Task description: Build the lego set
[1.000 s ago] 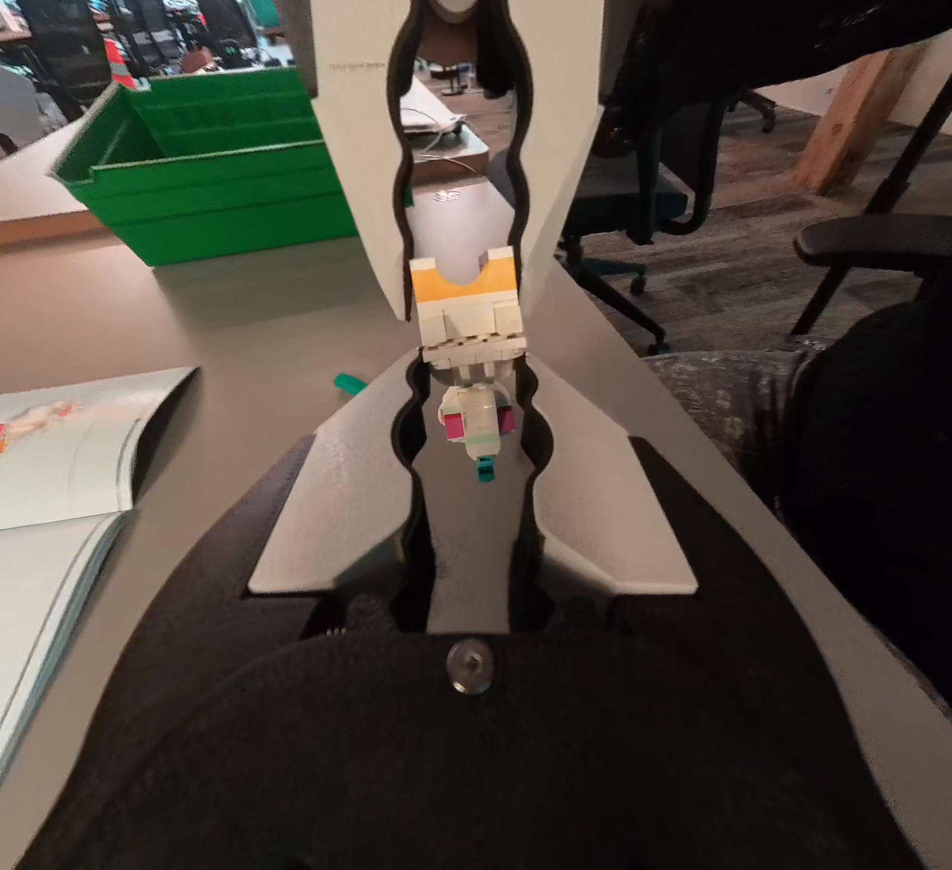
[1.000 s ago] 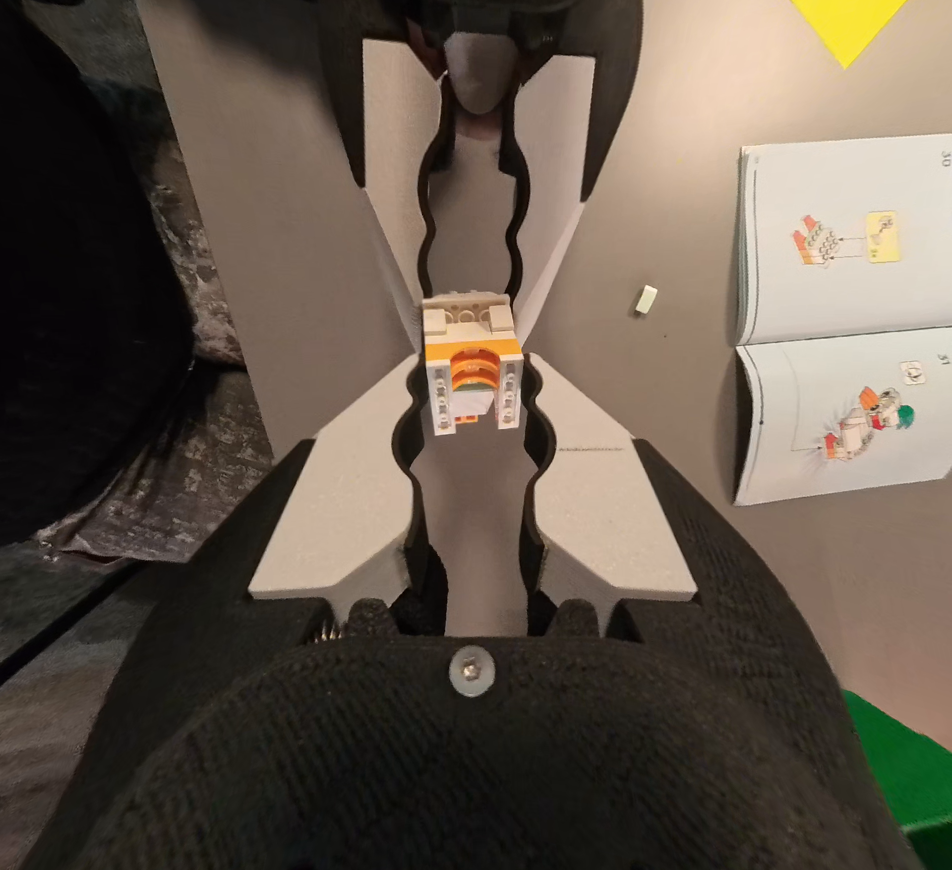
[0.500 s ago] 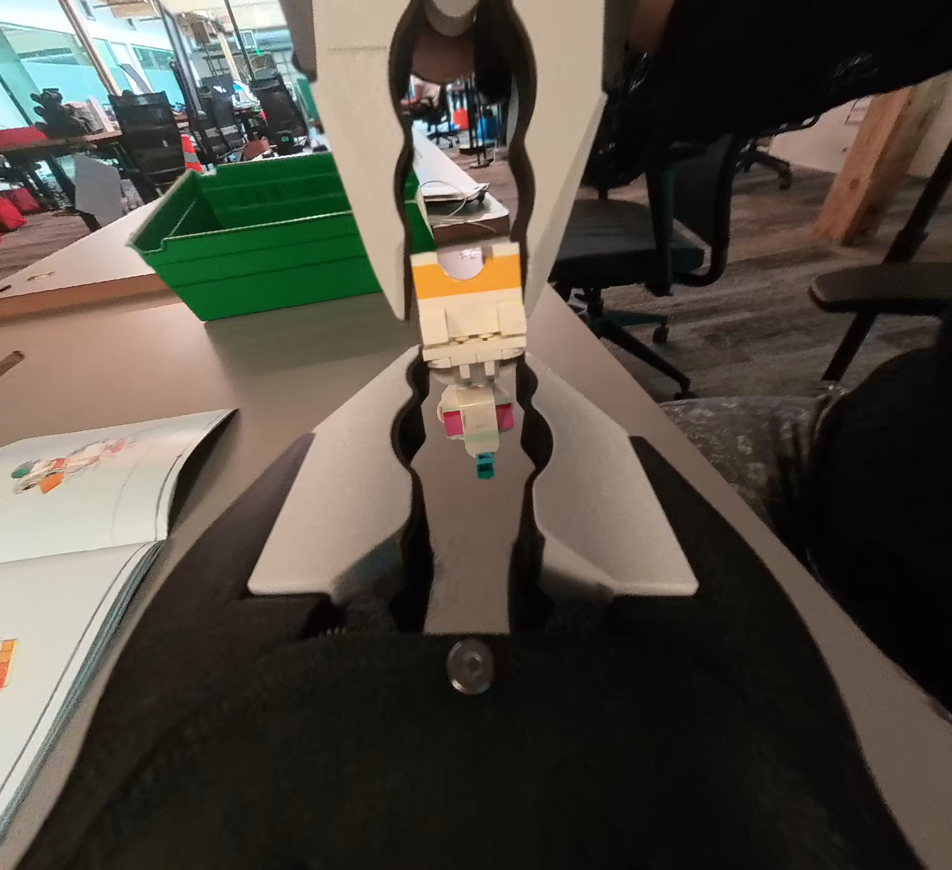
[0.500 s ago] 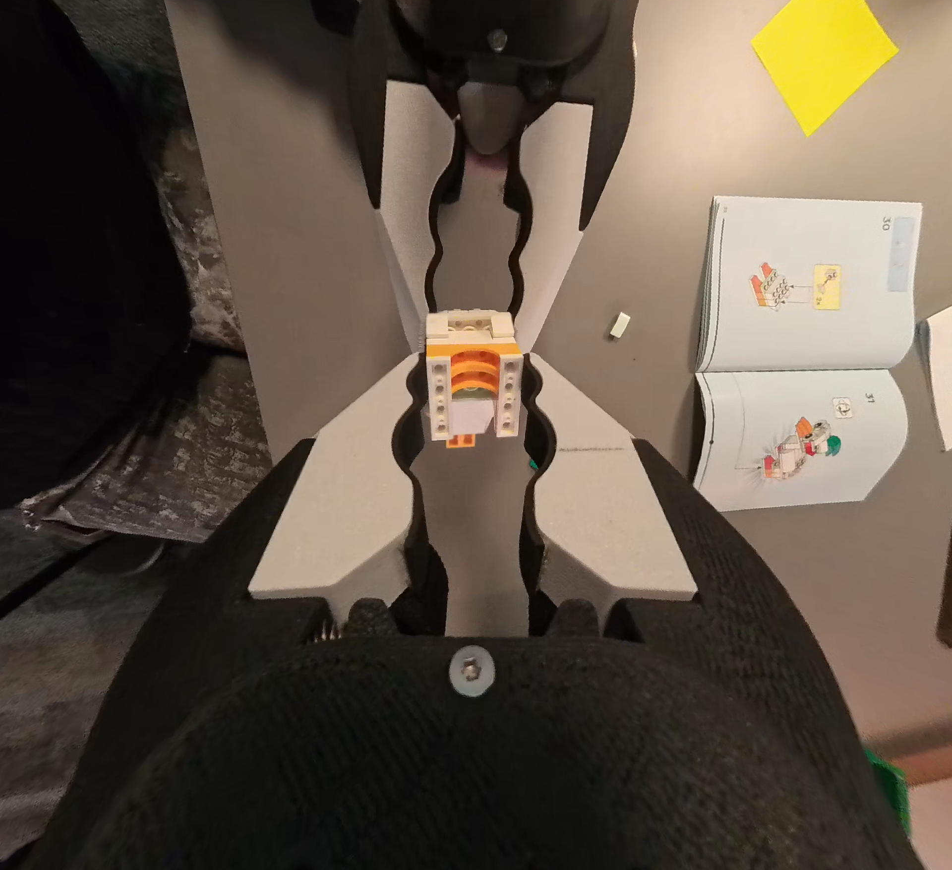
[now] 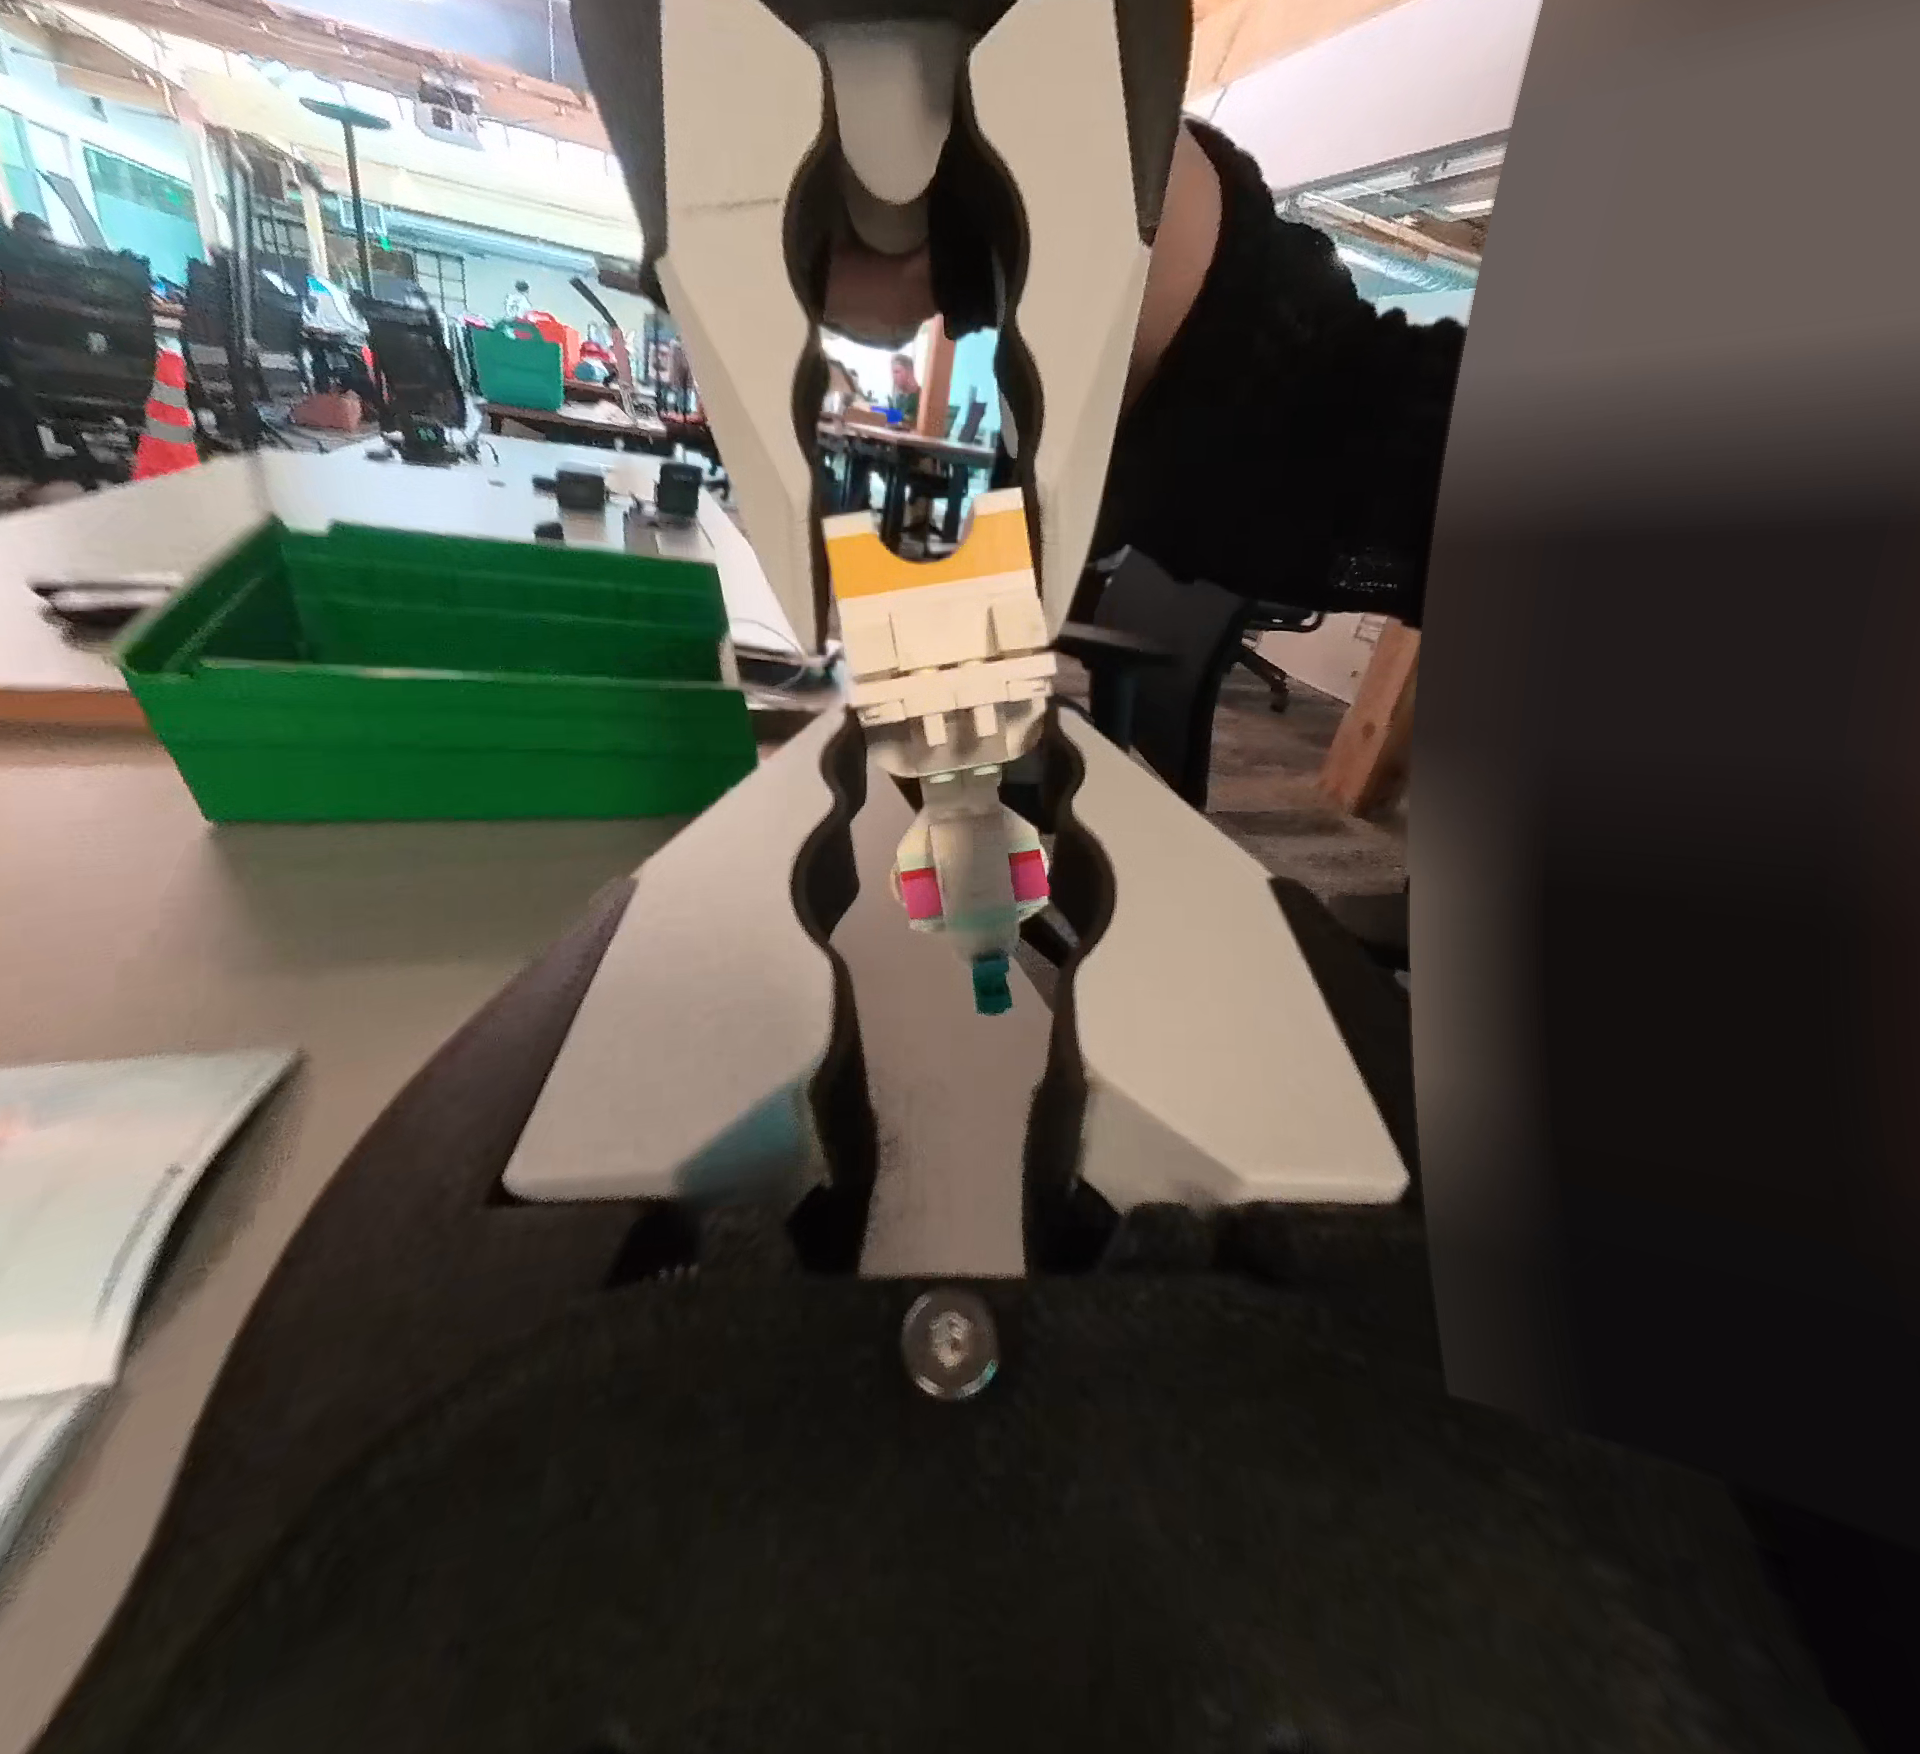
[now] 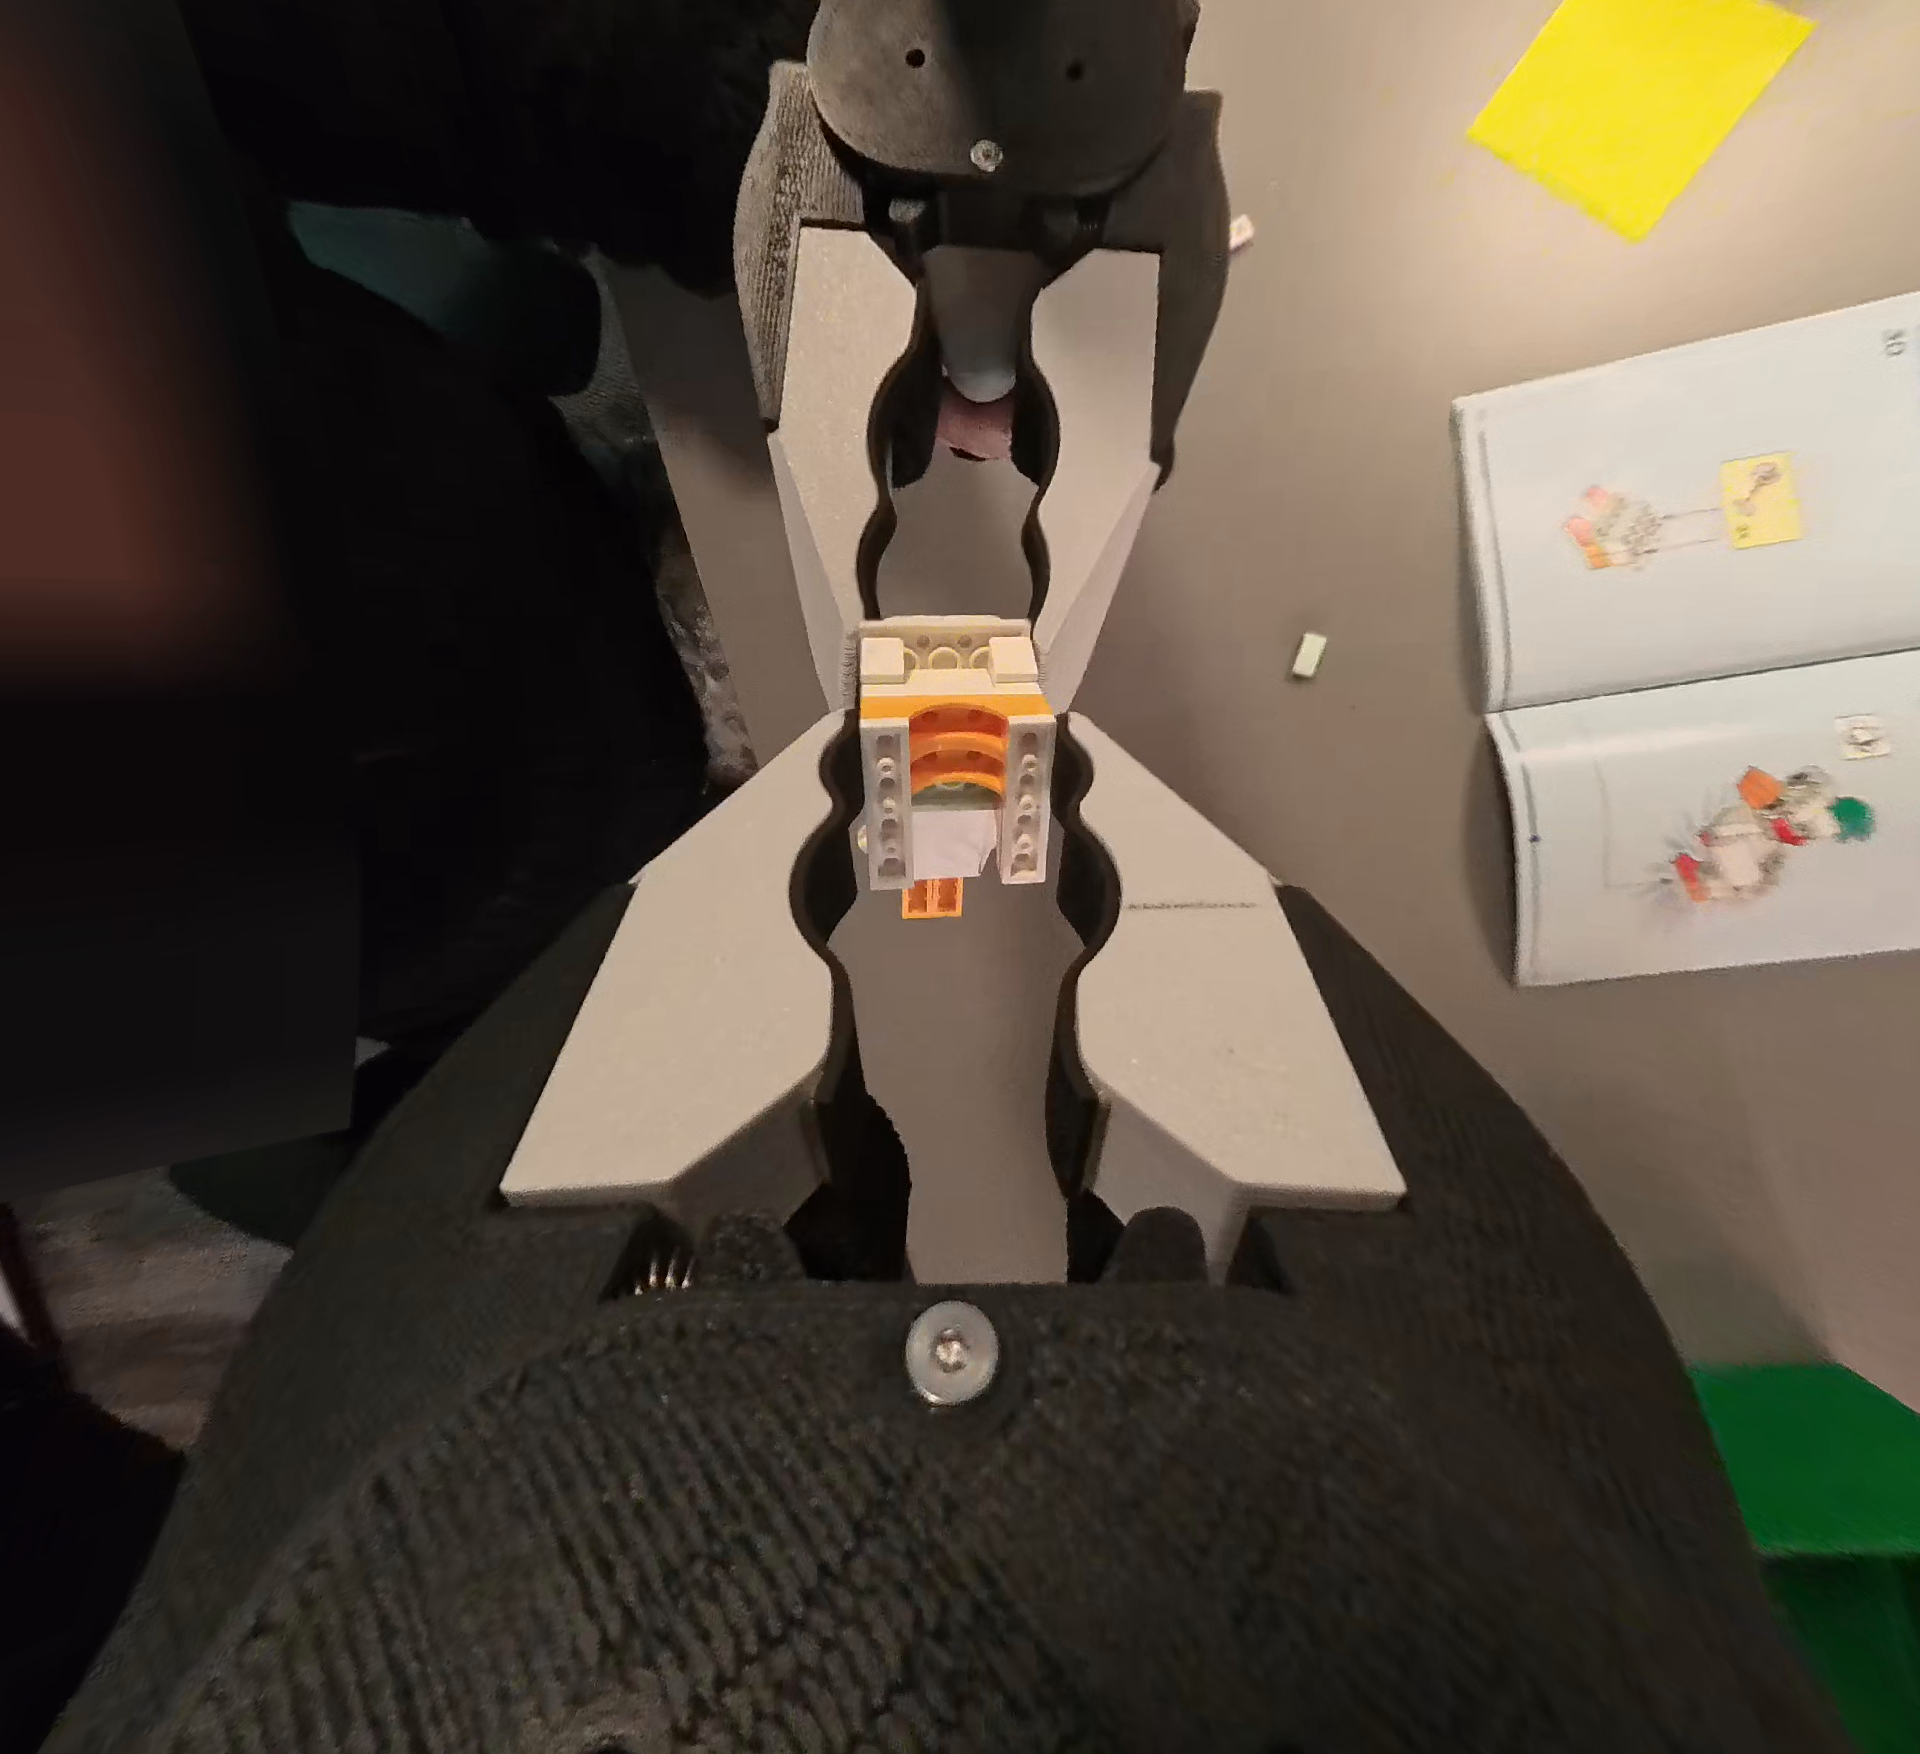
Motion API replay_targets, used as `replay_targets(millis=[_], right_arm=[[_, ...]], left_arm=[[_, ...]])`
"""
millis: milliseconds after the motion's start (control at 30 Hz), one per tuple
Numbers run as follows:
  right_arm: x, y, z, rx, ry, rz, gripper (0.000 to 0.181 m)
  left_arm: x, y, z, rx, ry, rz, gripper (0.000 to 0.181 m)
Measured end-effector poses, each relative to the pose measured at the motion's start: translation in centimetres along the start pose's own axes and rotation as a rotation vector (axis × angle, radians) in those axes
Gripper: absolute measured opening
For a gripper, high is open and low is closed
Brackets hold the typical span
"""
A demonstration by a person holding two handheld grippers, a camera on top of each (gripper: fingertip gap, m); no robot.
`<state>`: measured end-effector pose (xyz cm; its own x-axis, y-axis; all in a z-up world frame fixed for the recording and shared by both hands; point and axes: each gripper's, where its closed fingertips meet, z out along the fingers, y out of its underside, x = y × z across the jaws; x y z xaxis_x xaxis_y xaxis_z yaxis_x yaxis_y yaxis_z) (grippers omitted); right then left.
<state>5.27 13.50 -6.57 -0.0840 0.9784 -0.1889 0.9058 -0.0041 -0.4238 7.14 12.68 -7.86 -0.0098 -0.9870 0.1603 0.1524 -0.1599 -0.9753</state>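
Note:
A small lego model (image 5: 940, 624) of white, beige and orange bricks is held in the air between both grippers, which meet tip to tip. In the left wrist view my left gripper (image 5: 951, 733) is shut on its white lower plates. A pink, white and teal part (image 5: 971, 883) hangs back between the fingers. My right gripper (image 5: 935, 634) comes in from above, shut on the orange and white block. In the right wrist view my right gripper (image 6: 951, 728) clamps the white-sided block (image 6: 956, 800) with orange arches. The left gripper (image 6: 948, 639) grips the beige far end.
A green bin (image 5: 436, 686) stands on the grey table (image 5: 260, 925) at the back left. An open instruction booklet (image 6: 1704, 665), a yellow paper square (image 6: 1636, 78) and a small loose pale piece (image 6: 1309, 655) lie on the table. A person in dark clothing (image 5: 1299, 478) is close on the right. The tips of both grippers are at nearly the same place.
Both grippers stay clamped on the model and have moved together. The left wrist view has tipped up, looking level across the room. More of the left gripper's body shows in the right wrist view.

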Motion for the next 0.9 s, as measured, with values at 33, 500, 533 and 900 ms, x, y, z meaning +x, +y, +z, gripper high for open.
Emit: replay_targets(millis=[33,500,533,900], right_arm=[[-0.1,-0.6,-0.8,-0.001,0.013,-0.009,0.035],[-0.7,-4.0,-2.8,-0.120,0.138,-0.087,0.035],[-0.7,-4.1,-2.8,-0.127,0.142,-0.094,0.035],[-0.3,-4.0,-2.4,-0.184,0.169,-0.112,0.035]], left_arm=[[0.1,-1.0,-0.1,0.009,-0.003,0.017,0.032],[0.7,-5.2,-1.4,0.049,-0.009,0.114,0.030],[0.7,-5.3,-1.5,0.055,-0.010,0.118,0.030],[0.2,-5.1,-1.8,0.020,-0.050,0.170,0.030]])
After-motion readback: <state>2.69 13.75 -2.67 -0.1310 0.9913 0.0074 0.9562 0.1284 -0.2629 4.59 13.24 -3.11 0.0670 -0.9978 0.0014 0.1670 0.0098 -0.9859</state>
